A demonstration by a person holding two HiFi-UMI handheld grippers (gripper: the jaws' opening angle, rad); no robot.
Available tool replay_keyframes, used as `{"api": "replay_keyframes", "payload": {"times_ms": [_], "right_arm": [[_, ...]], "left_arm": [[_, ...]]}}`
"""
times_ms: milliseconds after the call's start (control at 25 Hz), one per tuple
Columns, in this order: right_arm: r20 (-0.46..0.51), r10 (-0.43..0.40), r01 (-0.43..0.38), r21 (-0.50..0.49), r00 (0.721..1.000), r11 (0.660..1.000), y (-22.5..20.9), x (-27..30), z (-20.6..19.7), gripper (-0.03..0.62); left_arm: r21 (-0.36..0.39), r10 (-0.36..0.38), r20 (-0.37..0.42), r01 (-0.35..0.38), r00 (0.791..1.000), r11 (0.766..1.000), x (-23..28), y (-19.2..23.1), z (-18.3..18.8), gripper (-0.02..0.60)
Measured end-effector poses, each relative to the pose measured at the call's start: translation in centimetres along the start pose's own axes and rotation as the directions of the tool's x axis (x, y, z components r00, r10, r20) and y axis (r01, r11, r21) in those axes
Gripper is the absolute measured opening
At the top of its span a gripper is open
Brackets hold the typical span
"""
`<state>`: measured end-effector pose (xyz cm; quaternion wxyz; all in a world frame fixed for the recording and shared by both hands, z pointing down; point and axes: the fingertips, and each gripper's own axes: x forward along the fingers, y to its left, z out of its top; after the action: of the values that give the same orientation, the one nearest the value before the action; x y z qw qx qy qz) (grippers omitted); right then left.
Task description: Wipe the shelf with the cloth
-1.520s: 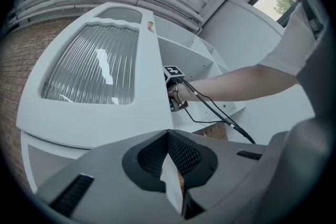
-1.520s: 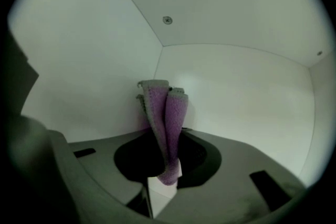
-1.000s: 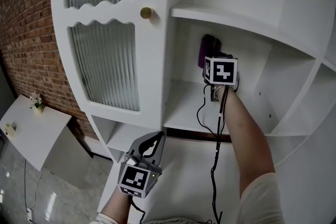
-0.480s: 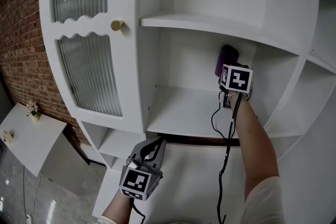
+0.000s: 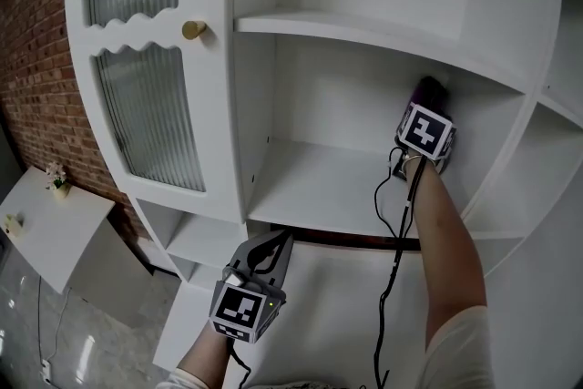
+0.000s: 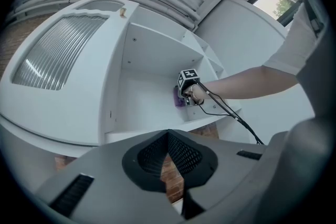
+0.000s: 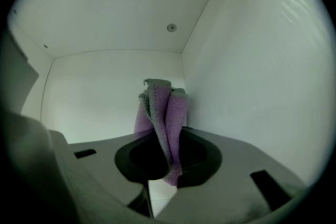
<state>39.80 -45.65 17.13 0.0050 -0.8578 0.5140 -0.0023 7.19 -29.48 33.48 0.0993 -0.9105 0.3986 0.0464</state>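
Observation:
A purple cloth point(image 7: 164, 113) is bunched between the jaws of my right gripper point(image 7: 167, 161), which is shut on it. In the head view that gripper point(image 5: 426, 134) reaches deep into the white cabinet's middle shelf point(image 5: 319, 187), at its back right corner, with the cloth point(image 5: 426, 92) pressed toward the back wall. The left gripper view shows the same cloth point(image 6: 178, 98) at the shelf's back. My left gripper point(image 5: 262, 261) hangs low in front of the cabinet, shut and holding nothing; its jaws point(image 6: 169, 171) meet in its own view.
The cabinet has a ribbed-glass door point(image 5: 146, 105) with a brass knob point(image 5: 192, 30) on the left, an upper shelf point(image 5: 364, 36) above, and side compartments point(image 5: 556, 150) at right. A black cable point(image 5: 396, 232) trails from the right gripper. Brick wall point(image 5: 32, 59) and a white table point(image 5: 46, 223) lie left.
My right gripper has slid the cloth rightward along the back of the shelf into the right corner. The left gripper has stayed low in front.

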Motion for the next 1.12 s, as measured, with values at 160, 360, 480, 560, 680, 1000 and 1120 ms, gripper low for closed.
{"api": "replay_keyframes", "payload": {"times_ms": [160,360,480,560,680,1000,1120], "right_arm": [[-0.003,0.008,-0.008,-0.002,1.0,1.0,0.2,-0.2,0.1,0.071],[0.025,0.044,-0.043,-0.021,0.999,0.999,1.6,-2.5,0.9,0.071],[0.024,0.136,-0.135,-0.035,0.99,0.99,4.6,-4.6,0.9,0.071],[0.009,0.213,-0.212,-0.048,0.977,0.976,7.1,-6.0,0.4,0.071],[-0.039,0.341,-0.342,-0.048,0.939,0.938,11.7,-8.4,-0.9,0.071],[-0.179,0.559,-0.574,-0.044,0.81,0.818,23.2,-11.5,-5.0,0.072],[-0.206,0.576,-0.597,-0.049,0.791,0.801,26.1,-11.0,-6.4,0.074]], "left_arm": [[-0.006,0.014,-0.002,-0.014,1.0,1.0,-0.4,0.7,-0.1,0.014],[-0.014,0.021,0.005,-0.021,1.0,1.0,-1.3,1.3,0.0,0.014],[-0.02,0.024,0.013,-0.024,1.0,1.0,-1.8,1.9,0.2,0.014],[-0.025,0.025,0.016,-0.024,1.0,0.999,-2.2,2.2,0.2,0.014],[-0.023,0.019,0.015,-0.019,1.0,1.0,-2.9,2.4,0.1,0.014],[-0.033,0.064,0.014,-0.064,0.998,0.997,-4.6,4.9,-0.5,0.014],[-0.06,0.072,0.004,-0.071,0.997,0.996,-5.0,5.9,-1.1,0.014]]}}
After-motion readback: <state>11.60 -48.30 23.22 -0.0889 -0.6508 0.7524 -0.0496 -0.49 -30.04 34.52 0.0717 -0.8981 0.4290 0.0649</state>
